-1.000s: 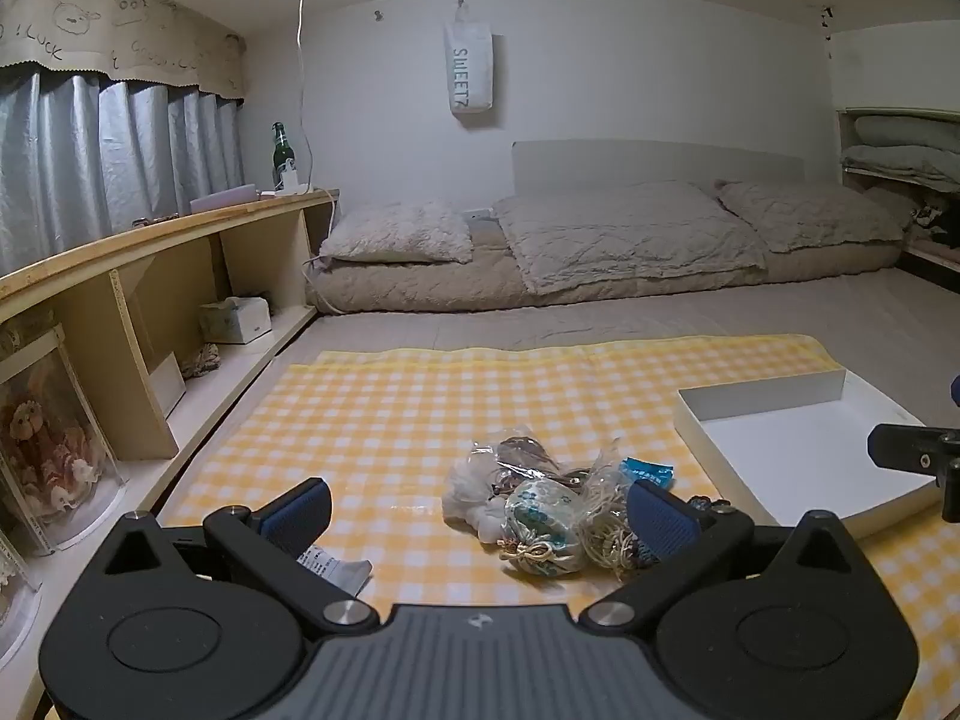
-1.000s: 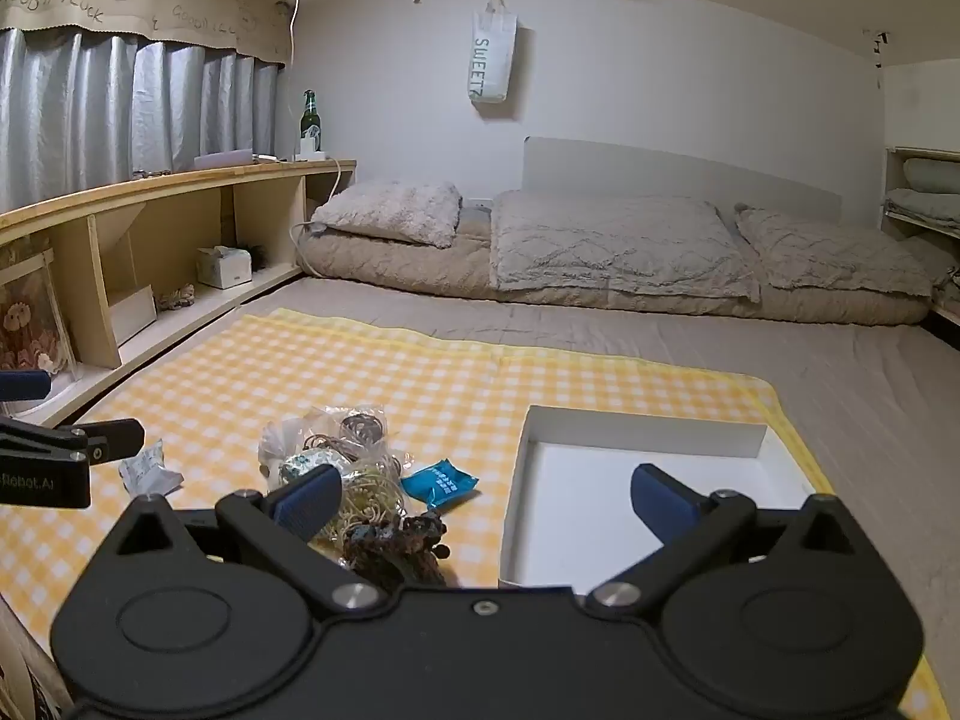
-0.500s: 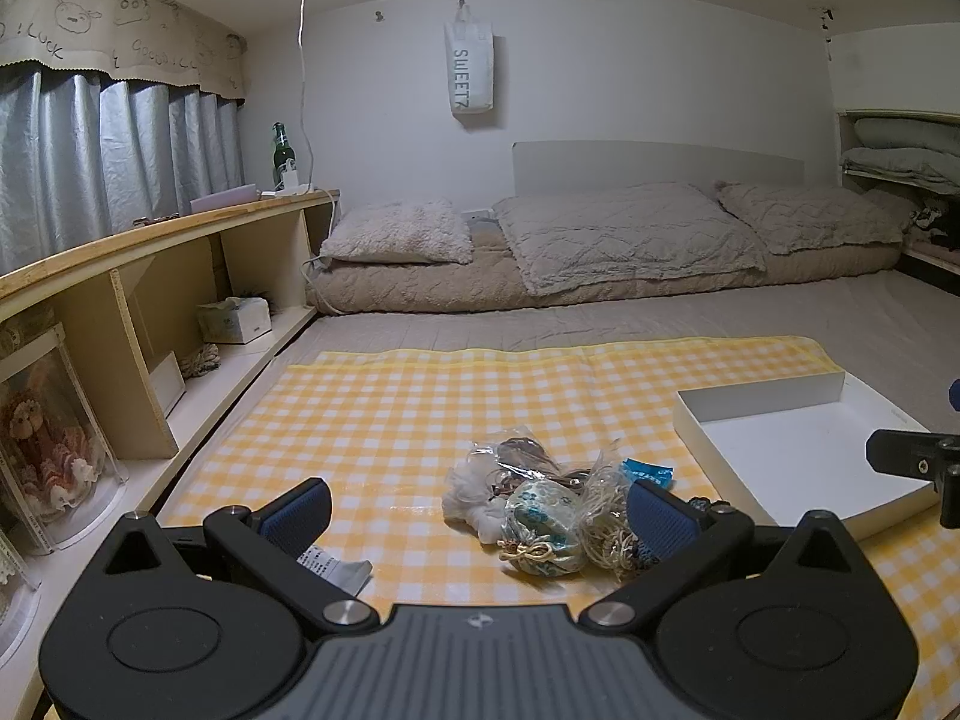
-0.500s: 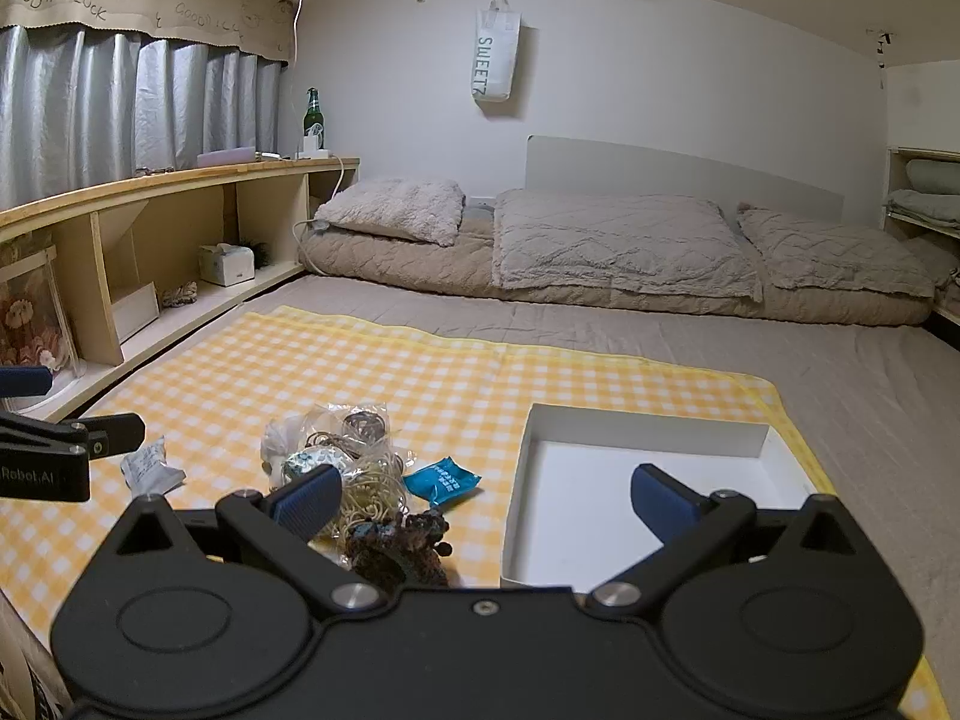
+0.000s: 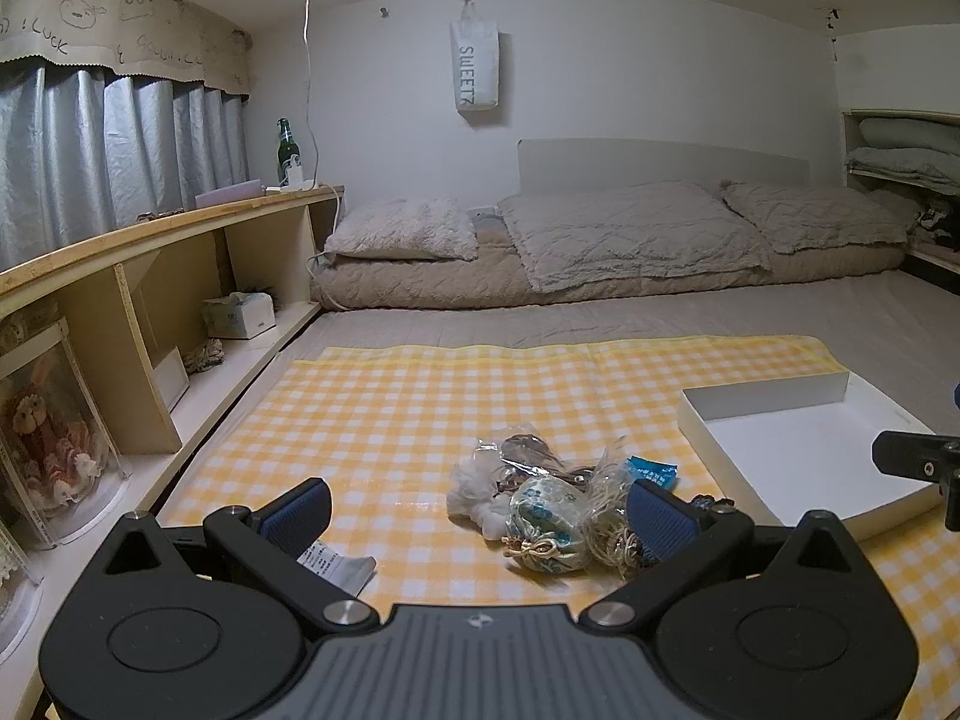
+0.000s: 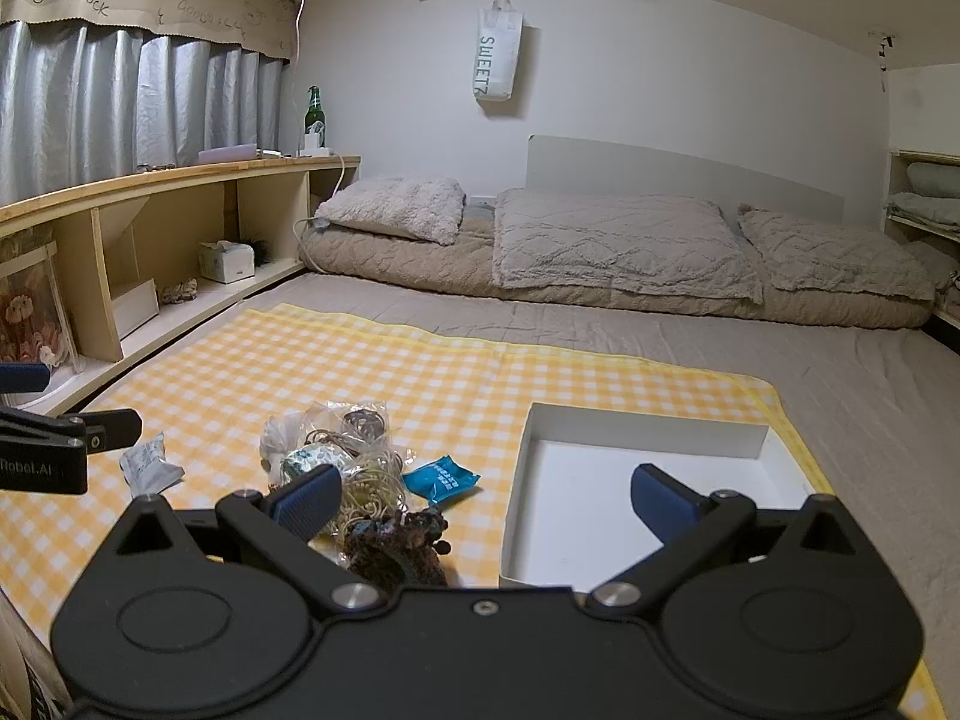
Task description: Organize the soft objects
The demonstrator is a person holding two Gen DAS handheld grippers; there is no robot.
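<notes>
Surface: yellow checked cloth [image 6: 384,360] spread over grey bedding [image 6: 840,384], filling the lower half of the frame.
Centre: heap of small bags and pouches [image 6: 336,456].
Beside heap: blue packet [image 6: 441,478].
Lower left: white packet [image 6: 147,468].
Lower right: white tray [image 6: 648,429].

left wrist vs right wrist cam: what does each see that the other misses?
Left wrist only: the embroidered pouch in full, and the right tongs at the frame's right edge.

Right wrist only: the dark knitted piece in full, the white packet unobstructed, and the left tongs at the left edge.

Both: the pile of bagged items, blue packet, empty white tray and yellow checked mat. Both tongs are open, holding nothing.
</notes>
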